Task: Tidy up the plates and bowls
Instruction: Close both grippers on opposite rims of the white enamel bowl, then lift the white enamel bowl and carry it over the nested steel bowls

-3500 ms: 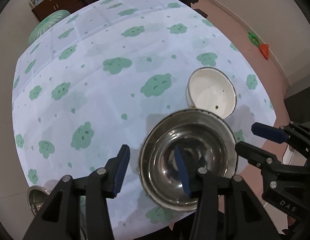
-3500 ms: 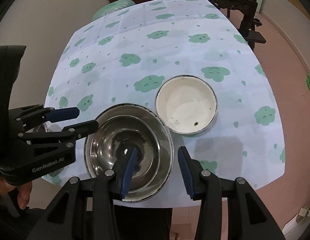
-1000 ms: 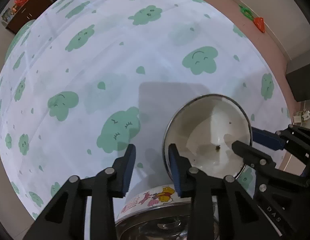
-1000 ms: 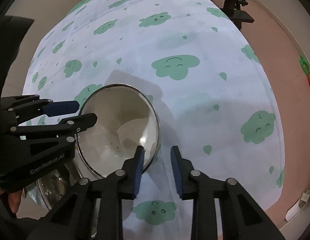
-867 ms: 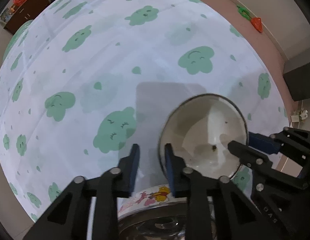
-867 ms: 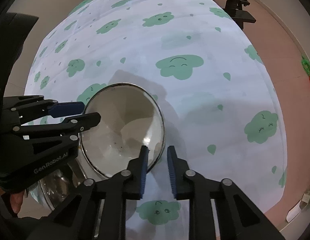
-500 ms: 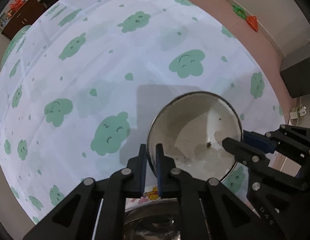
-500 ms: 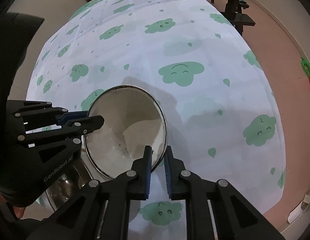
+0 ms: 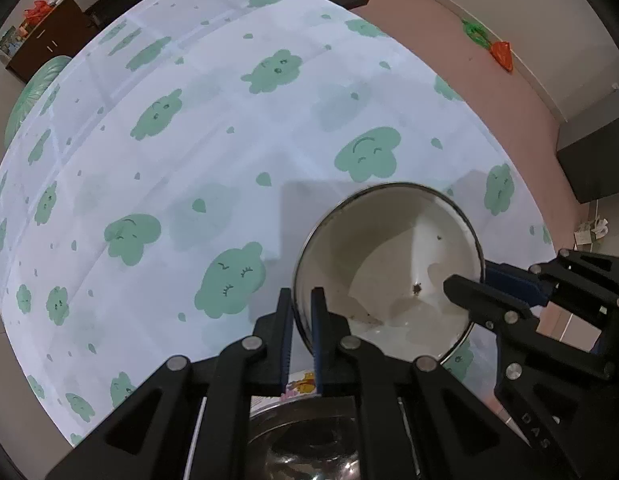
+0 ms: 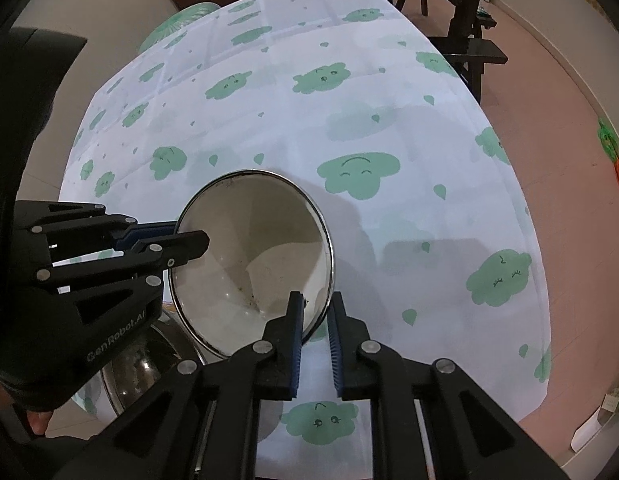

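A white enamel bowl (image 9: 393,264) with a dark rim and cartoon print on its outer wall hangs above the cloud-print tablecloth (image 9: 189,168), held at two sides. My left gripper (image 9: 301,308) is shut on its near-left rim. In the right wrist view the same bowl (image 10: 253,256) is pinched at its near-right rim by my right gripper (image 10: 315,308), also shut. A steel bowl (image 9: 305,444) sits below the white bowl at the near table edge; the same steel bowl (image 10: 137,372) shows behind the left gripper's body.
The table's near edge runs just under both grippers, with pink floor (image 10: 569,128) to the right. Dark wooden furniture (image 10: 449,4) stands past the far end. A person's hand (image 10: 33,424) holds the left gripper at the lower left.
Both grippers went from open beside the white bowl's rim to shut on it. The bowl has since risen off the cloth, and more of the table shows beneath it.
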